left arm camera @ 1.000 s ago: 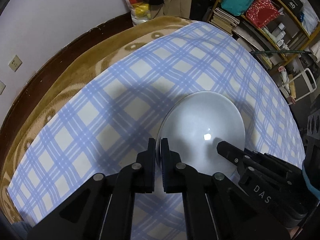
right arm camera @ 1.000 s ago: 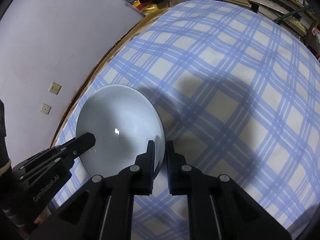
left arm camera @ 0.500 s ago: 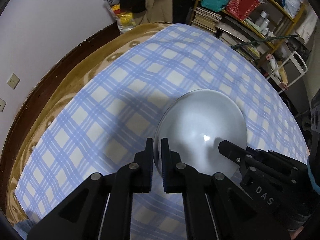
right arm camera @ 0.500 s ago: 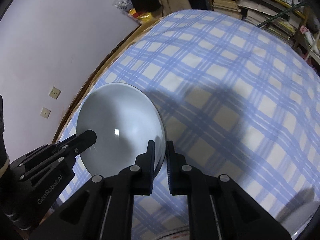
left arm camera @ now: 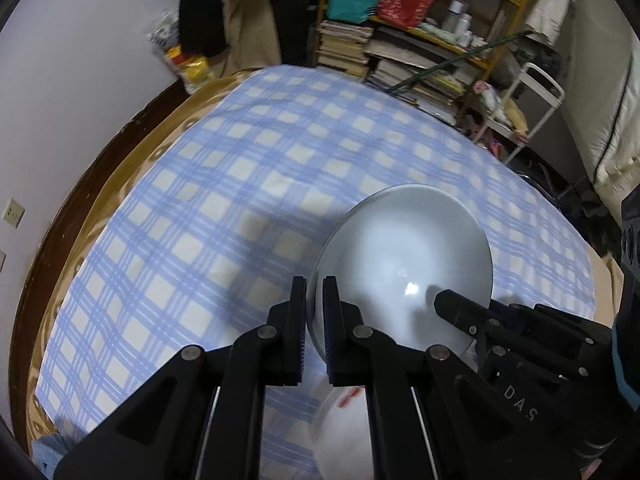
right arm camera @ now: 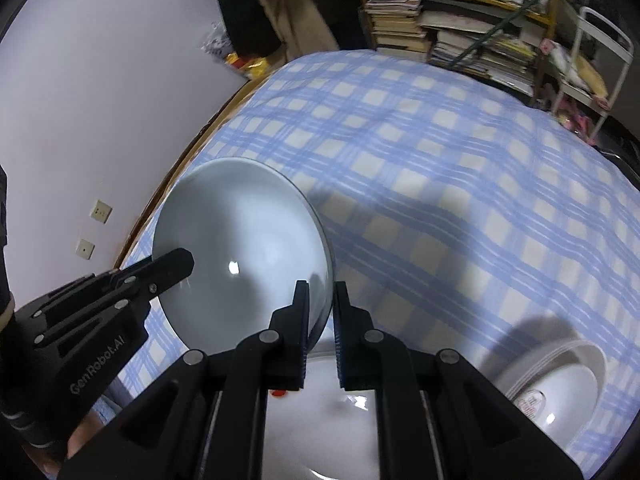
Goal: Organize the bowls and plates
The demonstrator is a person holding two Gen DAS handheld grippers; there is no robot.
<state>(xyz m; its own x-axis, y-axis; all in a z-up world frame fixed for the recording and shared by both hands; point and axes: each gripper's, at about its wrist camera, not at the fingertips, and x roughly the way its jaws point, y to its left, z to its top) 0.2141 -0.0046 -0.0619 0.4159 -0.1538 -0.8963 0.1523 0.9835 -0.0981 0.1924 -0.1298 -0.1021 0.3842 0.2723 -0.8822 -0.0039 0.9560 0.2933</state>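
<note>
The grey plate (left arm camera: 404,256) hangs in the air between the two grippers, each clamped on an opposite edge of its rim. In the left wrist view the left gripper (left arm camera: 315,300) has its jaws pinched on the plate's left rim at lower centre of the frame, with only the rim's thickness between the pads, and the right gripper (left arm camera: 448,300) reaches in from the lower right to the plate's other edge. In the right wrist view the right gripper (right arm camera: 321,304) is closed on the plate's (right arm camera: 240,256) right rim at lower centre, and the left gripper (right arm camera: 176,260) comes in from the lower left onto the opposite rim.

Beneath the held plate, at the bottom of the right wrist view, lies a large white plate (right arm camera: 352,412), partly hidden behind the gripper's fingers. To its right, in the lower right corner, sits a white bowl (right arm camera: 560,384) with a red mark inside. In the left wrist view a blurred white dish (left arm camera: 344,428) shows at the bottom between the fingers.

All of this is over a surface covered by a blue-and-white checked cloth (left arm camera: 240,184), with a brown patterned blanket (left arm camera: 132,160) showing along its left edge. In the upper right stand shelves (left arm camera: 420,40) stacked with books, and a pale wall (right arm camera: 100,100) with sockets fills the left.
</note>
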